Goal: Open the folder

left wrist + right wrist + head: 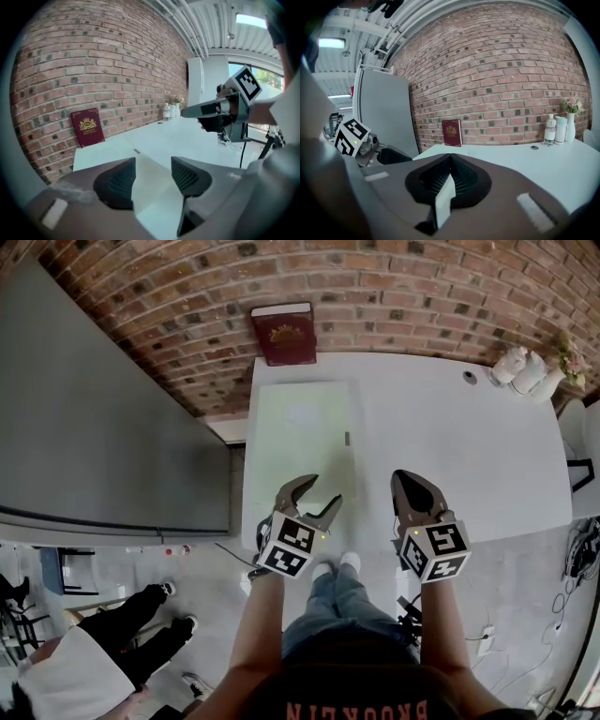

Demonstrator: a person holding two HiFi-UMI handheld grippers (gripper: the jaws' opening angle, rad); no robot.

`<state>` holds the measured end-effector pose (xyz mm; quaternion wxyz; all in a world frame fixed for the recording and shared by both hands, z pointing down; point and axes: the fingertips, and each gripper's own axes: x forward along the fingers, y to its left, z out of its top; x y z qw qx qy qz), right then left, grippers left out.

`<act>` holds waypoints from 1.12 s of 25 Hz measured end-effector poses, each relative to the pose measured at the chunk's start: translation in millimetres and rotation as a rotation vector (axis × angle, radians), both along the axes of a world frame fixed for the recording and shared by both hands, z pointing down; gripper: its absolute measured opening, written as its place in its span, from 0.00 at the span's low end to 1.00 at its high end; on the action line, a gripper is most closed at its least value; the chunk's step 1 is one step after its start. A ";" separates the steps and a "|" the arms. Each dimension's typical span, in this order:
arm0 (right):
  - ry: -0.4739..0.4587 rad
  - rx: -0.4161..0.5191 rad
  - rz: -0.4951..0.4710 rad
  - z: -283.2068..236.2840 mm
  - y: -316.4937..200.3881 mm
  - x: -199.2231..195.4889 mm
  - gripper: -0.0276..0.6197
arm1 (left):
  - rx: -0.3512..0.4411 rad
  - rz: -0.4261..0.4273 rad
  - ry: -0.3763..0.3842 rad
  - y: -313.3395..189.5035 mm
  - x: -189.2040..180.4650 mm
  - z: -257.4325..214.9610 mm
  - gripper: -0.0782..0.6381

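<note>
The pale green folder [305, 432] lies flat and shut on the white table [450, 446], near its left side. The left gripper [322, 491] hangs by the folder's near edge with its jaws apart, likely ready to pinch the cover. The right gripper [403, 478] is closed on nothing, off to the side.

Pale green folder [302, 432], closed, flat on white table's [450, 456] left side
</note>
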<state>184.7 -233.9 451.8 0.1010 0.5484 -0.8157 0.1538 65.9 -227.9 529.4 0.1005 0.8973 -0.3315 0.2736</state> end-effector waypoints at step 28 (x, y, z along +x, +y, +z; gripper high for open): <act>-0.061 -0.121 0.169 58.7 49.7 75.9 0.05 | 0.188 0.381 -0.683 13.4 43.7 96.7 0.32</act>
